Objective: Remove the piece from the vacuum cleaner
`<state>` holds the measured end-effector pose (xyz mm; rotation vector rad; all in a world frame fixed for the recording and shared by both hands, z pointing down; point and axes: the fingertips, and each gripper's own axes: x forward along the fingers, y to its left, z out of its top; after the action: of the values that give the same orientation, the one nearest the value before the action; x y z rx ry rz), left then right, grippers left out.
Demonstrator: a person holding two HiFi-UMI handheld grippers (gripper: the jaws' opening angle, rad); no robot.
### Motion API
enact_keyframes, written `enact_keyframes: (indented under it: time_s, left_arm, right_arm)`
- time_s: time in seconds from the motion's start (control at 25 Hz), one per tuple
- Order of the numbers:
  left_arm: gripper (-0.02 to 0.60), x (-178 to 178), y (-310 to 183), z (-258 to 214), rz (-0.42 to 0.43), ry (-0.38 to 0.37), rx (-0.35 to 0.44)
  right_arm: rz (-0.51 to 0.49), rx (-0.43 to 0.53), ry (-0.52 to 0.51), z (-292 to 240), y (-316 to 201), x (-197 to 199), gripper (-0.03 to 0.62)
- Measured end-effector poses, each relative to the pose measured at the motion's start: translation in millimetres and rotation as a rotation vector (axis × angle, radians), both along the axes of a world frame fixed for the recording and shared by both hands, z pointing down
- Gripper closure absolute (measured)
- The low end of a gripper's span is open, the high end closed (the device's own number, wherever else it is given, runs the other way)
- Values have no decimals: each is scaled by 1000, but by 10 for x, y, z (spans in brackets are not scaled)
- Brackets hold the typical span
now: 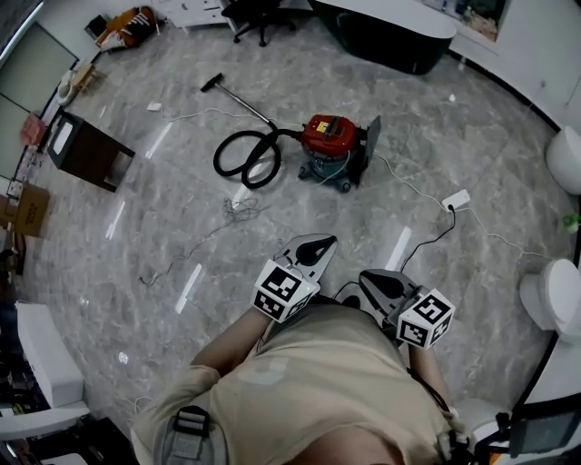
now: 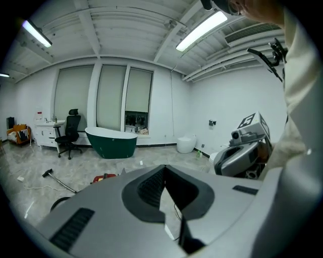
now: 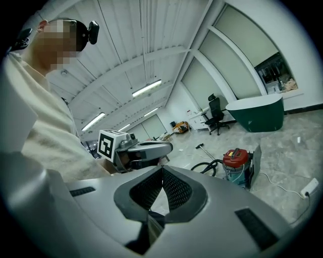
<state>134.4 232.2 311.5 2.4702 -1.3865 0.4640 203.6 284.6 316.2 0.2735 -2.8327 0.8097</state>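
- Head view, looking steeply down: the red-lidded vacuum cleaner stands on the marble floor at 12 o'clock from both grippers, well apart from them.
- A dark flat panel stands upright just beside the canister, on its 3 o'clock side.
- A white cord runs from the canister toward 4 o'clock to a power strip; a black cable trails from the strip toward the right gripper.
- A tangle of thin white wire lies between the left gripper and the hose. Otherwise the floor ahead is open.
- Further off: green bathtub at 12, office chair at 11, dark cabinet at 9, two toilets at 3.
- The black hose coils in a loop at the canister's 9 o'clock side.
- The wand lies flat, its long axis running from the hose loop toward 10 o'clock, with the floor nozzle at the far end.
- Left gripper: fingertips pressed together, nothing between them.
- Right gripper: fingertips pressed together too, and empty, with the canister in sight ahead at its 2 o'clock.
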Motion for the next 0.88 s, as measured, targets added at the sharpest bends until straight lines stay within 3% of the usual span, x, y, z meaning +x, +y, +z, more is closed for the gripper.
enact_keyframes:
  time_s: [0.2,0.56,0.72,0.88]
  left_arm:
    - [578,-360,-314,76,-49,44,-5]
    - [578,-1374,-918,147,-90,108,-8]
    - [578,-1832,-1088,110,-111,158,-10]
    - [578,-2141,-1092,53,-28,134,32]
  right_arm:
    - [40,-8,54,33,-183,-206,592]
    - [-108,-4,200,130,-528,-1201,592]
    - [-67,12,205,61,-750,-1600,592]
    - [14,87,166,-87,-1054,-1997,592]
